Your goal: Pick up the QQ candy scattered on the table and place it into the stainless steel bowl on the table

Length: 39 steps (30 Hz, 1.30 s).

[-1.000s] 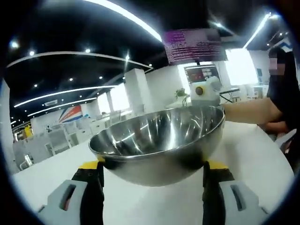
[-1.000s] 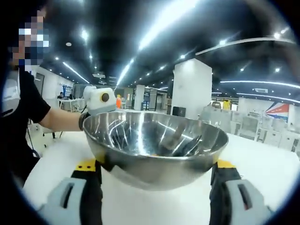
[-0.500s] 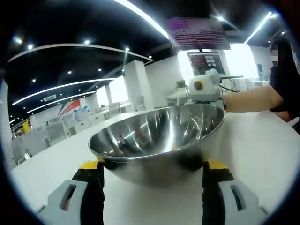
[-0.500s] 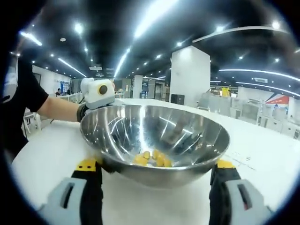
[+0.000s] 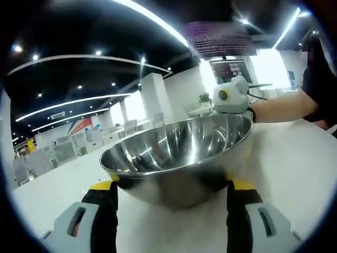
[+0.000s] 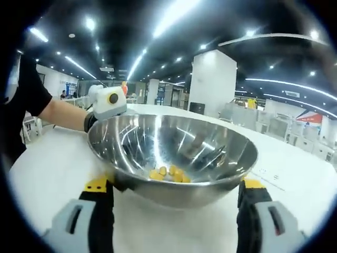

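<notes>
A stainless steel bowl point(image 5: 179, 142) stands on the white table, right in front of my left gripper point(image 5: 171, 187). That gripper is open, its yellow-tipped jaws set wide at either side of the bowl's lower wall. From the opposite side, my right gripper point(image 6: 174, 187) faces the same bowl point(image 6: 174, 139), also open with its jaws flanking the wall. Several yellow QQ candies point(image 6: 169, 175) lie in the bottom of the bowl. Whether any jaw touches the steel, I cannot tell. Nothing is held between the fingers of either gripper.
The white table point(image 6: 47, 168) stretches around the bowl. A person's forearm point(image 5: 279, 108) reaches in behind the far rim in the left gripper view, and the other forearm point(image 6: 63, 116) in the right gripper view. A large hall with pillars and ceiling lights lies beyond.
The right gripper view has risen and tipped down, so the candies in the bowl came into sight. The bowl stays between both pairs of jaws. The left gripper view barely shifts.
</notes>
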Available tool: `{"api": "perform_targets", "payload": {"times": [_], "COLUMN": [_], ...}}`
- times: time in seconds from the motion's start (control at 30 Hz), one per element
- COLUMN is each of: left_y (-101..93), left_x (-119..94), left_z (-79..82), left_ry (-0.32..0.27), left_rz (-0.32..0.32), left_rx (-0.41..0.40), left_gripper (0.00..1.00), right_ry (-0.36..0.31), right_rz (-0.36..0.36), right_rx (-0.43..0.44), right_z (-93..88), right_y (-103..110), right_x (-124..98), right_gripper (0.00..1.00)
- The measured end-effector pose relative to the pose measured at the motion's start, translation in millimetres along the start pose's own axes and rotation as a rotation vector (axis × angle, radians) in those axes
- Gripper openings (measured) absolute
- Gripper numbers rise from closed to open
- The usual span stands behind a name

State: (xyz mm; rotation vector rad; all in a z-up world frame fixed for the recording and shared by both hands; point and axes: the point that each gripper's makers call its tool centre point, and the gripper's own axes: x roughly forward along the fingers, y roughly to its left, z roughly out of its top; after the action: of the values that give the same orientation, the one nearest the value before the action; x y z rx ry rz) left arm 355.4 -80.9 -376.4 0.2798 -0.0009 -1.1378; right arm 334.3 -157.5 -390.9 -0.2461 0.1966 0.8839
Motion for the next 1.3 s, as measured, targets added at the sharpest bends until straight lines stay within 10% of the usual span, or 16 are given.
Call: {"api": "perform_targets", "payload": {"times": [0.2, 0.57, 0.77, 1.03, 1.3], "left_y": [6.1, -25.7, -77.1, -164.8, -190.9], "left_x": [-23.4, -97.5, -140.7, -161.3, -181.6], "left_z": [-9.3, 26.0, 53.4, 49.3, 52.7], "left_ry": [0.055, 0.064, -0.014, -0.008, -0.044], "left_rz": [0.029, 0.143, 0.166, 0.132, 0.183], "left_rx": [-0.012, 0.011, -0.045, -0.042, -0.076], "left_gripper": [0.92, 0.87, 0.89, 0.89, 0.88], "right_ry": [-0.036, -0.183, -0.237, -0.334, -0.399], "right_rz": [-0.035, -0.103, -0.167, -0.113, -0.145], "right_rx": [0.029, 0.046, 0.032, 0.096, 0.114], "right_z": [1.1, 34.7, 44.5, 60.2, 55.8], "right_y": [-1.3, 51.0, 95.9, 178.5, 204.2], "right_x": [-28.6, -106.8, -138.0, -154.1, -162.8], "right_gripper": [0.97, 0.97, 0.96, 0.96, 0.95]}}
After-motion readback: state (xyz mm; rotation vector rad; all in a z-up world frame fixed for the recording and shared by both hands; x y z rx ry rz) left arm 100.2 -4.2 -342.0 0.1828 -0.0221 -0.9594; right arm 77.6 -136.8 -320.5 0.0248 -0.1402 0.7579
